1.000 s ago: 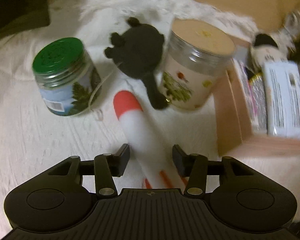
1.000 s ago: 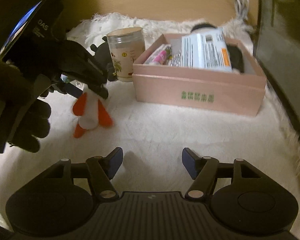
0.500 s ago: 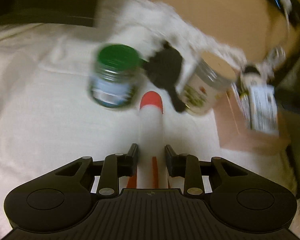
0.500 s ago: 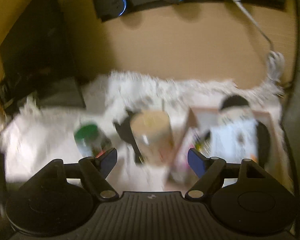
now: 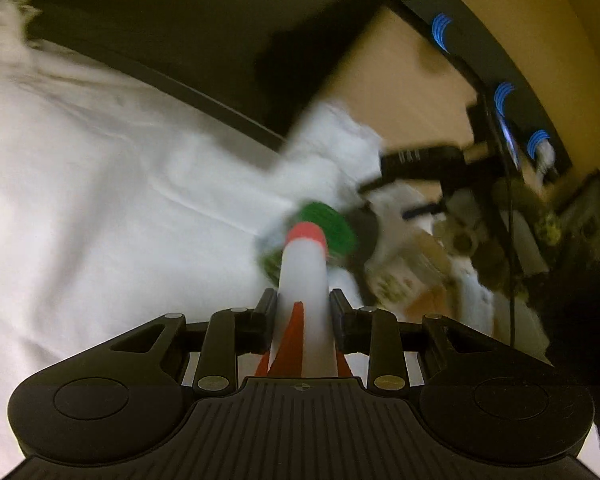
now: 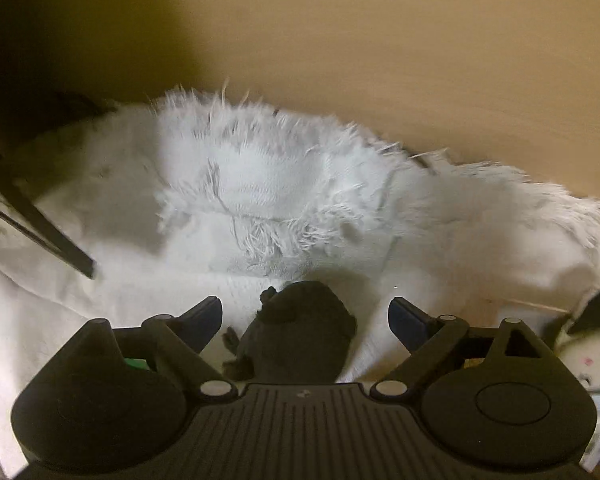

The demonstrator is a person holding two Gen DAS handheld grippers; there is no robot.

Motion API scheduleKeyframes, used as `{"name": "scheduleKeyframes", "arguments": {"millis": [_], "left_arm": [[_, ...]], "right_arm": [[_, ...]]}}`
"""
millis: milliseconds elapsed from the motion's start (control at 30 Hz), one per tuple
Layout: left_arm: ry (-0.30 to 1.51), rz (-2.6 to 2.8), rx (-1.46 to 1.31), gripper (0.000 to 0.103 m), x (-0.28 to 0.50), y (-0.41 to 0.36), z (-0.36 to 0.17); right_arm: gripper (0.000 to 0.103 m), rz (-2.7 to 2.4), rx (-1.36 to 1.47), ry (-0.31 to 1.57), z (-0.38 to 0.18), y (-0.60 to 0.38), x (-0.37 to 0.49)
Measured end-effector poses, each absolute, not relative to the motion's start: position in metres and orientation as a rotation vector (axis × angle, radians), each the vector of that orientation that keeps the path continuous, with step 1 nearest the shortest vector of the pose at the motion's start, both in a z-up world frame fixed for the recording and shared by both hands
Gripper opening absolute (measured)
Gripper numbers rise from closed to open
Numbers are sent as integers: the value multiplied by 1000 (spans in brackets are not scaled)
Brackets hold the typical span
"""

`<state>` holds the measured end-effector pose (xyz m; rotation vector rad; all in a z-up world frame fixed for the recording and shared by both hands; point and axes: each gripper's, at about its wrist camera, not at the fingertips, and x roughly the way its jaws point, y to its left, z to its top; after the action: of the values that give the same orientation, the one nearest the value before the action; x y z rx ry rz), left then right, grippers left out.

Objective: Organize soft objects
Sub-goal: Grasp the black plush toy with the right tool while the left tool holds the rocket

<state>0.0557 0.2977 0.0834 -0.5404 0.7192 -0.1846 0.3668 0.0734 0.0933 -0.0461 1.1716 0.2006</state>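
Note:
My left gripper (image 5: pixel 302 310) is shut on a white soft rocket toy (image 5: pixel 303 280) with a red nose and red fins, held lifted above the white blanket (image 5: pixel 100 184). My right gripper (image 6: pixel 305 314) is open and hovers over a black plush toy (image 6: pixel 300 328) that lies between its fingers, not gripped. In the left wrist view the right gripper shows as a dark shape (image 5: pixel 432 164) above the jars, and the black plush is a blurred patch behind the green lid.
A green-lidded jar (image 5: pixel 324 226) and a cream-lidded jar (image 5: pixel 404 268) stand beyond the rocket, blurred. A white and black plush (image 6: pixel 584 356) lies at the right. Fluffy white rug (image 6: pixel 284 184) lies against the tan wall. A black power strip (image 5: pixel 500 92) is on the wall.
The left gripper has closed on the rocket toy and lifted and tilted it up. The right gripper has swung forward and down over the black plush.

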Motion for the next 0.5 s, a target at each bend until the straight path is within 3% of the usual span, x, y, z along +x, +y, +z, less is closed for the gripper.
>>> {"name": "scheduleKeyframes", "arguments": {"millis": [200,233,267,300,400,500], "left_arm": [[714,-71,-575,32,78,343,77],[718,-54,-581,32,83,347,76],[721,-40,-589,32,85,352,75],[723,-27,-600,32,89,355,73],[703,-1,-625,32,91,365,75],[646,-13,-625,32,93,363,93]], "right_arm": [[91,167,-136,1310,59,97,381],[88,161,-142,1334,53,100,383],[74,155,-140,1350,49,101,382],[73,159,-133,1361,47,101,380],[69,187,-108,1309,68,96,367],[69,239,-7,1202,124,75,348]]}}
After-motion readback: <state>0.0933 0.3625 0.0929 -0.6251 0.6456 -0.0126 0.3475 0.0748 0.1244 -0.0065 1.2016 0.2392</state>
